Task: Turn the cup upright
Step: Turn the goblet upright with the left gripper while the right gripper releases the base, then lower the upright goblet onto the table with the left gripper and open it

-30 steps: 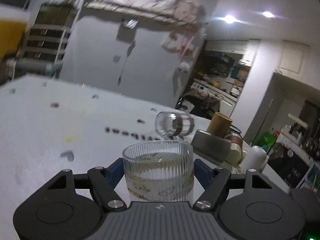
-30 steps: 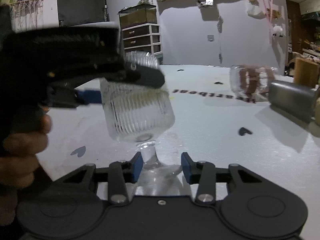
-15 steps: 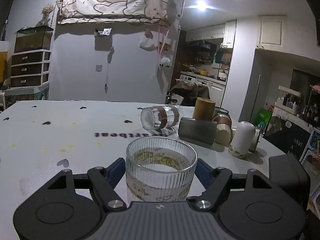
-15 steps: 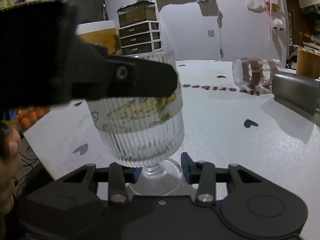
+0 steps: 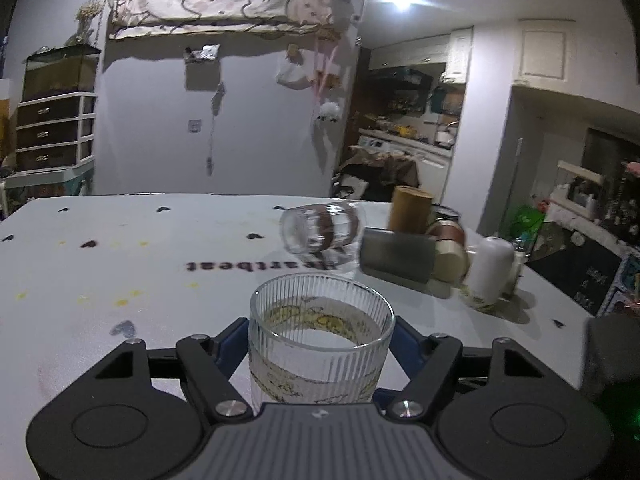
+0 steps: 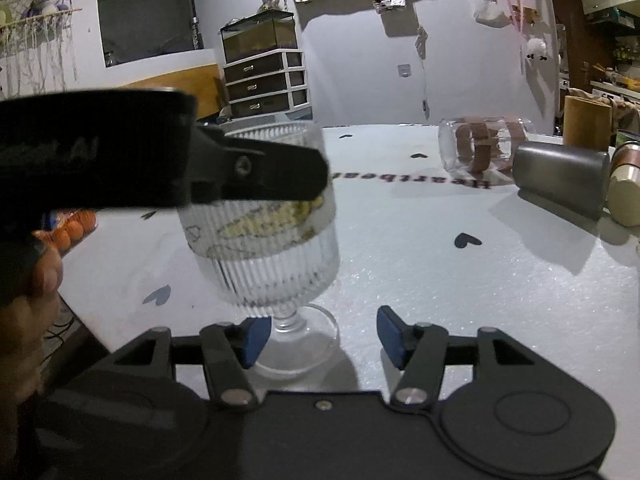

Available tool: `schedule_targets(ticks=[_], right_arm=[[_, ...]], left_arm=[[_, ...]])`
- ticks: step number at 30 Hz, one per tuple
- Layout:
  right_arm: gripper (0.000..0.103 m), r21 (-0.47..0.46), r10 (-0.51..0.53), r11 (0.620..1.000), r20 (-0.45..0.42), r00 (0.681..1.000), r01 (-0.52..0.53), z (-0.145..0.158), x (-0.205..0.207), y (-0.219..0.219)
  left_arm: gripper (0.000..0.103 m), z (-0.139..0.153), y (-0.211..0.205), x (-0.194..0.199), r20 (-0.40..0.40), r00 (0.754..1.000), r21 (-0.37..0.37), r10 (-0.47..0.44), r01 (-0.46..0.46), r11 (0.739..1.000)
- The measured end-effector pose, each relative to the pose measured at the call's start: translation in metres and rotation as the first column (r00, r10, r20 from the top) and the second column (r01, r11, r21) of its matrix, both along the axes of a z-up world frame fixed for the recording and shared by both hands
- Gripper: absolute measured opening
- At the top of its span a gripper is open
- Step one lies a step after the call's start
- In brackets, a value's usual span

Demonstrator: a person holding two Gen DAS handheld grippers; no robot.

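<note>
The ribbed glass goblet [image 5: 320, 336] stands upright, mouth up, with a yellow printed band. My left gripper [image 5: 320, 344] is shut on its bowl from both sides. In the right wrist view the goblet [image 6: 276, 264] rests its round foot on the white table [image 6: 440, 280], with the left gripper's black finger [image 6: 256, 178] across its upper bowl. My right gripper [image 6: 320, 338] is open, its blue pads on either side of the foot; the left pad is close to the stem, the right one stands well apart.
A clear jar with brown bands [image 5: 320, 228] lies on its side further back. Beside it lie a grey metal cylinder [image 5: 396, 256], a wooden tube [image 5: 410, 212], a tan container [image 5: 450, 256] and a white bottle [image 5: 488, 268]. The table's front edge is near at left [image 6: 92, 332].
The goblet was tilted and lifted, then came upright and its foot settled onto the table. My right gripper, shut near the foot before, has opened.
</note>
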State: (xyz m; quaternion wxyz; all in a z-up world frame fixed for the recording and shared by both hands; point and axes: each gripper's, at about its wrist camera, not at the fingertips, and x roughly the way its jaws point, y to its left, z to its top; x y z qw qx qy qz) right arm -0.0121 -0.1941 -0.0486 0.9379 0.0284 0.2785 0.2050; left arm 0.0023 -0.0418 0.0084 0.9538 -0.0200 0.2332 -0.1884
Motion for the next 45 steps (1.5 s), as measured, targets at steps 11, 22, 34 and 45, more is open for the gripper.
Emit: schedule_targets(ticks=[11,22,34,45], right_arm=[[0.067,-0.043,0.019,0.999,0.053,0.998,-0.017,0.018,0.027,0.013],[0.069,-0.032,0.04,0.999,0.044,0.998,-0.038,0.02,0.069,0.024],[0.069,-0.017,0.017,1.0,0.013,1.0,-0.017,0.013,0.109,0.028],[0.069,-0.018,-0.005,1.0,-0.028,1.0,0.004,0.006,0.123,0.028]], left_arm=[[0.074,0.017,0.063,0.081,0.028,0.973,-0.006,0.228,-0.228,0.974],[0.074,0.036,0.135,0.192,0.087,0.887,-0.014,0.453,-0.453,0.891],[0.074,0.018,0.188,0.279,0.038,0.813,0.026,0.581,-0.582,0.813],[0.075,0.017,0.195,0.288,0.057,0.806,0.047,0.589,-0.591,0.805]])
